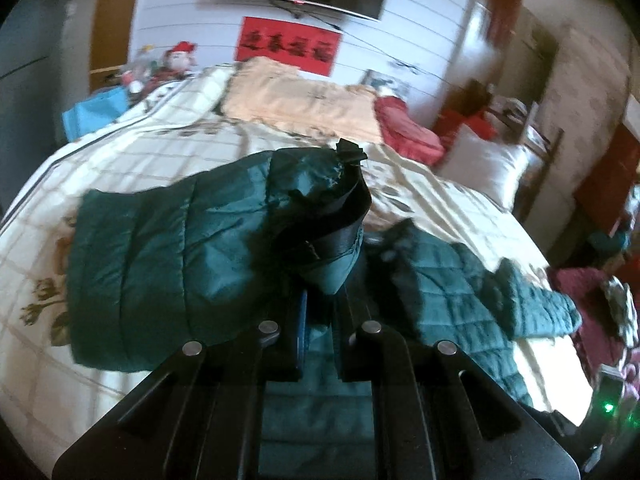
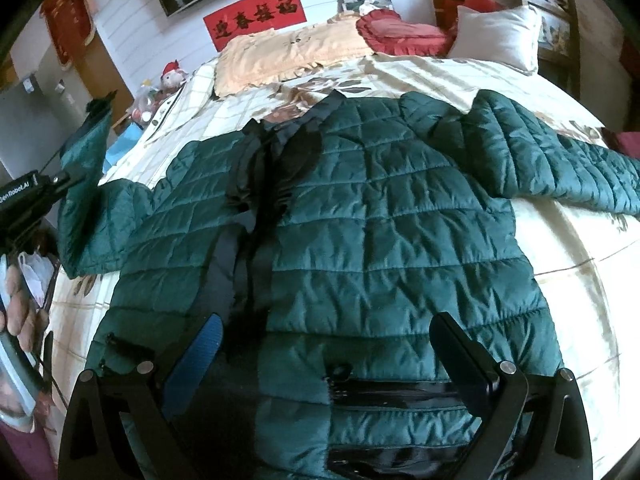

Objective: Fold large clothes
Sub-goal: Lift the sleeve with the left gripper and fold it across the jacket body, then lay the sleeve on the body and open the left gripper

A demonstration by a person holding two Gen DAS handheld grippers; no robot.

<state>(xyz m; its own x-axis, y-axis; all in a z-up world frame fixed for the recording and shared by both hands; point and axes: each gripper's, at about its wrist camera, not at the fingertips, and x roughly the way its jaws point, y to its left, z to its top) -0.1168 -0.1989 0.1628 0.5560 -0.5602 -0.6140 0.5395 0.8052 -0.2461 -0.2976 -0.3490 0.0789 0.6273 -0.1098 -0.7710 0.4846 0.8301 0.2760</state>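
A dark green quilted jacket [image 2: 360, 220] lies front up on the bed, its black zipper strip [image 2: 256, 208] running down the middle. My left gripper [image 1: 324, 292] is shut on the jacket's left sleeve [image 1: 320, 192], which is lifted off the bed with its black cuff pointing up. From the right wrist view that gripper [image 2: 60, 179] is at the far left, holding the raised sleeve [image 2: 84, 148]. My right gripper [image 2: 326, 322] is open above the jacket's hem, nothing between its fingers. The other sleeve [image 2: 560, 160] lies spread out to the right.
The bed [image 2: 568, 280] has a cream checked floral cover. At its head lie a peach blanket [image 2: 280, 52], a red cushion [image 2: 400, 32] and a white pillow [image 2: 496, 36]. A person's hand [image 2: 20, 312] shows at the left edge. Soft toys [image 2: 172, 76] sit beside the bed.
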